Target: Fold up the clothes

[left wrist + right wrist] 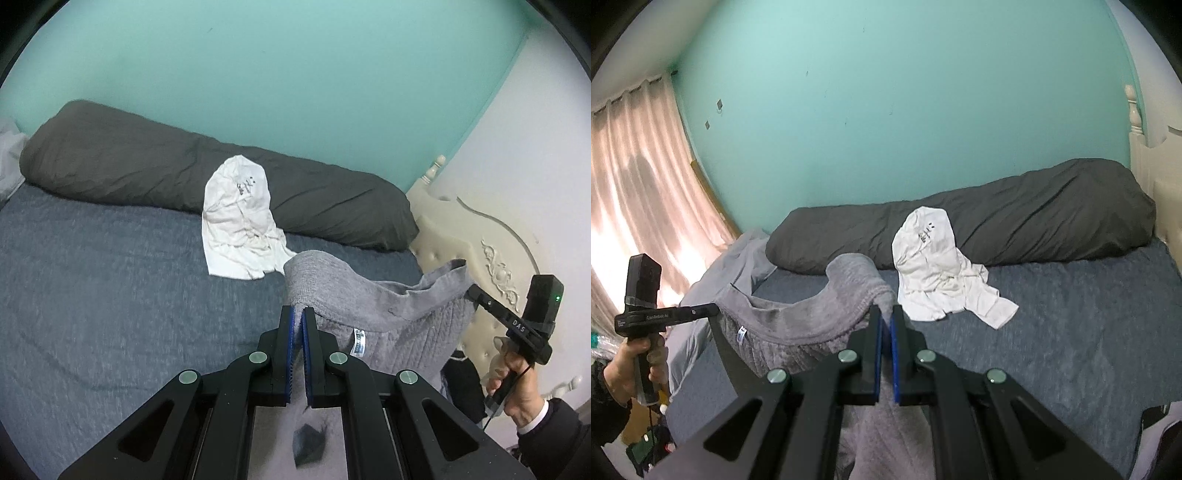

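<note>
I have the left gripper [298, 314] and right gripper [885, 314] each clamped on the grey knitted sweater [399, 325], hanging above the blue bedsheet [110, 295] with the white shirt [240, 221] at twelve o'clock; next, I judge, spread it flat.

Bed [110, 295] covered with blue-grey sheet. Carried a long dark grey pillow [147, 162] along the wall side, with a crumpled white shirt [236, 221] leaning against it.
</note>
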Action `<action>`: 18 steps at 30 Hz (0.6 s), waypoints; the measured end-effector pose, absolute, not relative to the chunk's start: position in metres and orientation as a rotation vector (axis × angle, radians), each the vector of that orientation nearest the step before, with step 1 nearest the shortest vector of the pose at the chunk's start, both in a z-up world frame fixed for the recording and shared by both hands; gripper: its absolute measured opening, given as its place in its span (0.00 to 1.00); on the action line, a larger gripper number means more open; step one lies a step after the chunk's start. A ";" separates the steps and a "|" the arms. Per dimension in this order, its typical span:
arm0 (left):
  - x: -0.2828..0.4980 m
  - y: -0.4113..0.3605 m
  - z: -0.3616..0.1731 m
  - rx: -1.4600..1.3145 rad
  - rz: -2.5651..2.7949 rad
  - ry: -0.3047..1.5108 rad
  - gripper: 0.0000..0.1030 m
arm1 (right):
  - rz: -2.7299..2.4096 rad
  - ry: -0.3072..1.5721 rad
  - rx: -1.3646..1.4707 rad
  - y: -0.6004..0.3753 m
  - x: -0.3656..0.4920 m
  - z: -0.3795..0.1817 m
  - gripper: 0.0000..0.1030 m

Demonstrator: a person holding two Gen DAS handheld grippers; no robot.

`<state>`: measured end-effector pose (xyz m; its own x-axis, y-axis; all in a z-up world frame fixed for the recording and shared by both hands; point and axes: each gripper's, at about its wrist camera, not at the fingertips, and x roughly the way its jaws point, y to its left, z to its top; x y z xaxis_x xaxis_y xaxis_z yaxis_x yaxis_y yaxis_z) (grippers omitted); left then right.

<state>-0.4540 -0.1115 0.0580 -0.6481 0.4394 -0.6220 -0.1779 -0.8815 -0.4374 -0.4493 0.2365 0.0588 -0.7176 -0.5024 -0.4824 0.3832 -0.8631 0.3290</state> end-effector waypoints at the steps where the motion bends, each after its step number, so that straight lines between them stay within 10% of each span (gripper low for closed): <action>1: -0.459 -0.111 0.060 -1.083 2.529 -0.484 0.04 | -2.521 -0.285 0.788 0.237 -0.454 0.061 0.04; 18: -0.563 -0.106 0.074 -1.104 2.555 -0.493 0.04 | -2.533 -0.290 0.794 0.237 -0.558 0.073 0.04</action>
<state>-0.5628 -0.1064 0.0741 -0.6531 0.4128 -0.6349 -0.1468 -0.8914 -0.4287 -0.5580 0.2372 0.0728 -0.7240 -0.4915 -0.4840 0.3696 -0.8689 0.3294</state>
